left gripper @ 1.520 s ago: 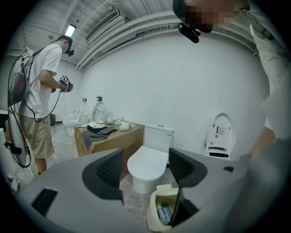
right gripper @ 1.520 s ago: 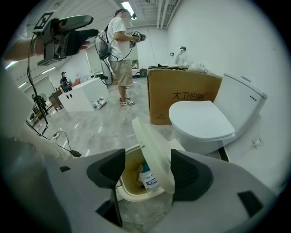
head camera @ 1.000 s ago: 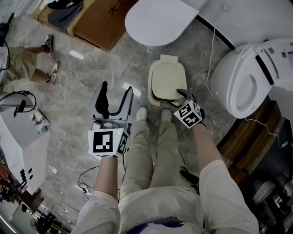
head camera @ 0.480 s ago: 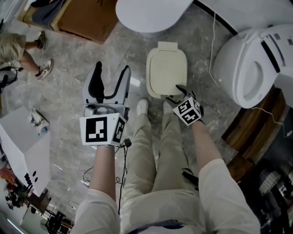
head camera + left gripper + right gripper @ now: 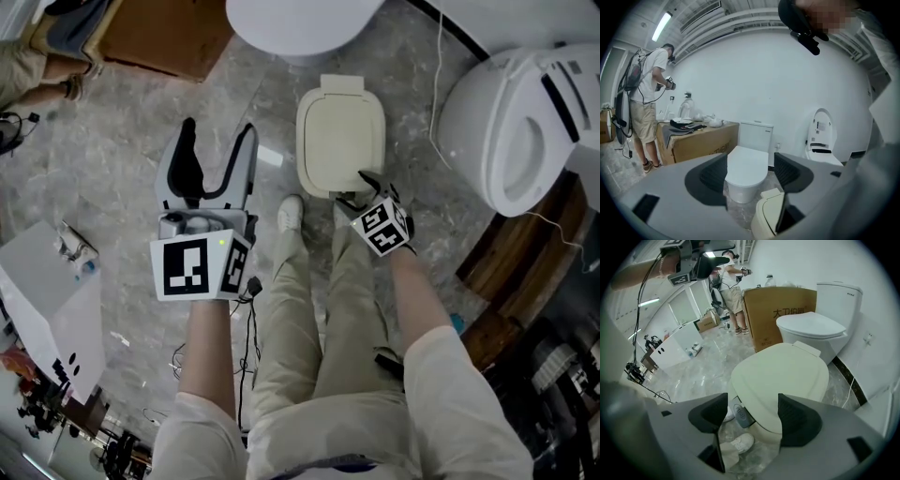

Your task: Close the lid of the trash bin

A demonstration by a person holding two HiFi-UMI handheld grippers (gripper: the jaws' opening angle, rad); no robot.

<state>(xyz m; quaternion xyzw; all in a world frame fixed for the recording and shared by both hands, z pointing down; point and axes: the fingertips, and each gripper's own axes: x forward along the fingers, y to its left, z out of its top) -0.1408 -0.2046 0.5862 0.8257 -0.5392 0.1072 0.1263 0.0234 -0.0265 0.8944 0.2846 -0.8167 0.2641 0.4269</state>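
The cream trash bin (image 5: 339,136) stands on the marble floor just ahead of my feet, its lid (image 5: 780,373) lying flat on it. My right gripper (image 5: 367,187) hovers at the bin's near edge, open, its jaws apart above the lid's front rim and the grey pedal (image 5: 739,411). Nothing is held between them. My left gripper (image 5: 214,155) is raised well left of the bin, open and empty. In the left gripper view the bin (image 5: 768,218) shows low down, below the left gripper (image 5: 747,174).
A white toilet (image 5: 300,23) stands just behind the bin and another toilet (image 5: 511,122) to the right. A cardboard box (image 5: 155,37) sits at the back left, a white cabinet (image 5: 47,300) at the left. A cable (image 5: 436,84) runs along the floor. Another person (image 5: 647,98) stands by the box.
The lid, slightly ajar at its near edge a second ago, now lies flat. The right gripper has stayed at the bin's front edge; the left gripper has lifted a little.
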